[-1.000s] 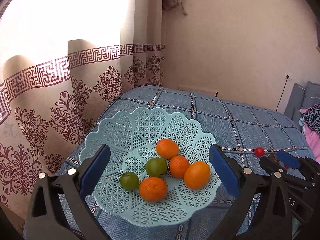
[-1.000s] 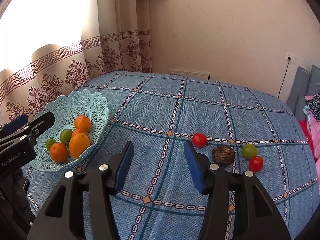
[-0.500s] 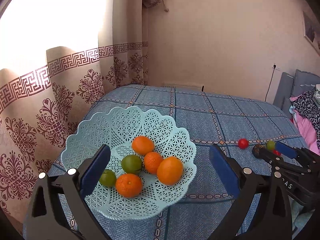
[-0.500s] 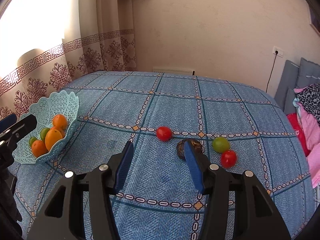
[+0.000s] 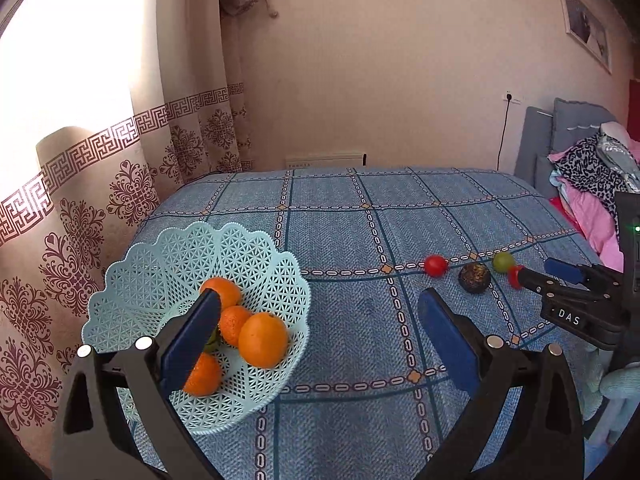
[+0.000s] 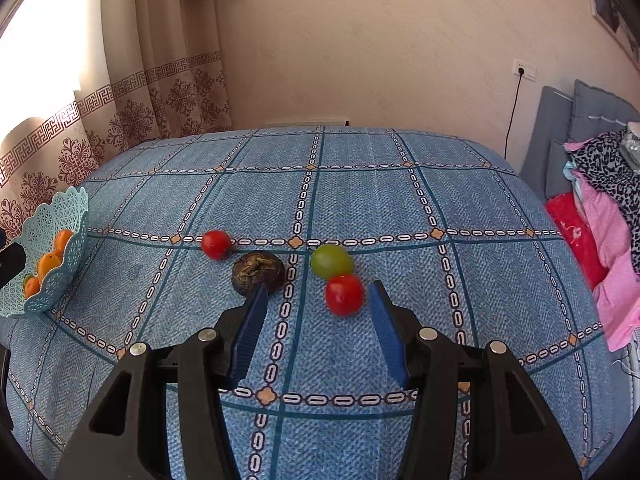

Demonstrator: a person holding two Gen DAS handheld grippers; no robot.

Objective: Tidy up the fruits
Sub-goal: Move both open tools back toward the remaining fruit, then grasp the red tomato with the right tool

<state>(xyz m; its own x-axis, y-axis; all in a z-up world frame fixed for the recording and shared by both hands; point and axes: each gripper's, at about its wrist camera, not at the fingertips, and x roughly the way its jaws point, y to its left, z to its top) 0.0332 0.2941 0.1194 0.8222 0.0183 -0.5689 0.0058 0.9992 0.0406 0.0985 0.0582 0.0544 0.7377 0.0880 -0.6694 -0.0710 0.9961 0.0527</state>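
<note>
My right gripper (image 6: 316, 320), jaws apart and empty, faces two red fruits (image 6: 344, 294), one green fruit (image 6: 331, 261), one dark fruit (image 6: 258, 272) on the bedspread (image 6: 360, 184); my left gripper (image 5: 320, 340), also wide, flanks the basket (image 5: 168, 248) holding four visible oranges (image 5: 263, 339).

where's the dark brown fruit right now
In the right wrist view the dark brown fruit lies on the blue bedspread, just beyond the right gripper, between the left red tomato and the green fruit.
</note>
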